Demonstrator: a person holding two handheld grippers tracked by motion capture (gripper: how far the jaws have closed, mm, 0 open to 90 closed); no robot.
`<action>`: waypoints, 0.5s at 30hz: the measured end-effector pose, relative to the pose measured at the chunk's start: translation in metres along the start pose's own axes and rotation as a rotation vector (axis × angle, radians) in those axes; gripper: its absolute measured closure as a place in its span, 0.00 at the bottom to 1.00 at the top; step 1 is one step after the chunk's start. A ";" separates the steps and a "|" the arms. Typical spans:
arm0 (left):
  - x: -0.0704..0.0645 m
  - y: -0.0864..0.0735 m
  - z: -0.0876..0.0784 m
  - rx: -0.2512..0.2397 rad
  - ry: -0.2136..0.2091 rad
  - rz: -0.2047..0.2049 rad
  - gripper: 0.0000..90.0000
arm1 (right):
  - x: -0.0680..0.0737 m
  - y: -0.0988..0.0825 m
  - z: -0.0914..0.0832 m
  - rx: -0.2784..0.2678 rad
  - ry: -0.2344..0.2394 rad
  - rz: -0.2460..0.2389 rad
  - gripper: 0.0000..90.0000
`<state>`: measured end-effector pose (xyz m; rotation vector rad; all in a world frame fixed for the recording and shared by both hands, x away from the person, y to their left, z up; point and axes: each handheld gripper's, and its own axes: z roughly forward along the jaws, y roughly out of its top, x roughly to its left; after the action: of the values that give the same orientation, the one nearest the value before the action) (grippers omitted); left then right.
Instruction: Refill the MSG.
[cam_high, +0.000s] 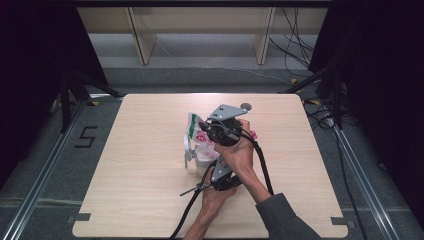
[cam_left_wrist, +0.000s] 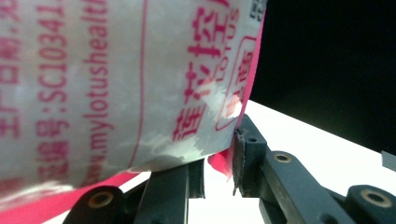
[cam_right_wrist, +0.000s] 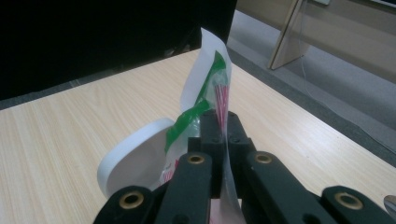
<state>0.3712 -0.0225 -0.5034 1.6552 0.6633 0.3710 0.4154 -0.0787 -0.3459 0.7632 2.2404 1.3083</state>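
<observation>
Two tools work at one plastic bag (cam_high: 205, 137) near the middle of the worktop (cam_high: 140, 170). One white bowl (cam_right_wrist: 135, 161) stands tipped on its edge just beside the bag, on the side away from the person's right hand, its rim touching the wood. The right tool (cam_right_wrist: 223, 128) has its jaws pinched flat on the bag's thin upper edge, where a green strip and red print run. The left tool (cam_left_wrist: 219, 161) grips the bag's lower part, a pink-edged fold caught between its narrow jaws; the white film with red lettering hangs so close in the left gripper view that it blocks most of the worktop behind. In the high view the right hand (cam_high: 240, 155) lies over the left hand (cam_high: 217, 195), hiding much of the bag. Beyond the worktop are two wooden shelf uprights (cam_high: 142, 40) and loose cables (cam_high: 295, 45) on the floor
</observation>
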 end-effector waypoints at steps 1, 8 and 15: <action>0.000 0.000 0.000 0.004 0.004 -0.001 0.85 | -0.002 0.000 -0.001 -0.011 -0.003 -0.018 1.00; -0.004 -0.003 0.003 0.014 -0.019 -0.025 0.84 | -0.008 -0.006 -0.013 -0.021 -0.003 -0.010 1.00; -0.003 -0.006 0.004 0.049 -0.010 -0.031 0.79 | -0.013 -0.013 -0.028 -0.028 0.008 0.033 1.00</action>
<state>0.3695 -0.0269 -0.5098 1.6903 0.6946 0.3261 0.4055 -0.1105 -0.3433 0.7896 2.2193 1.3580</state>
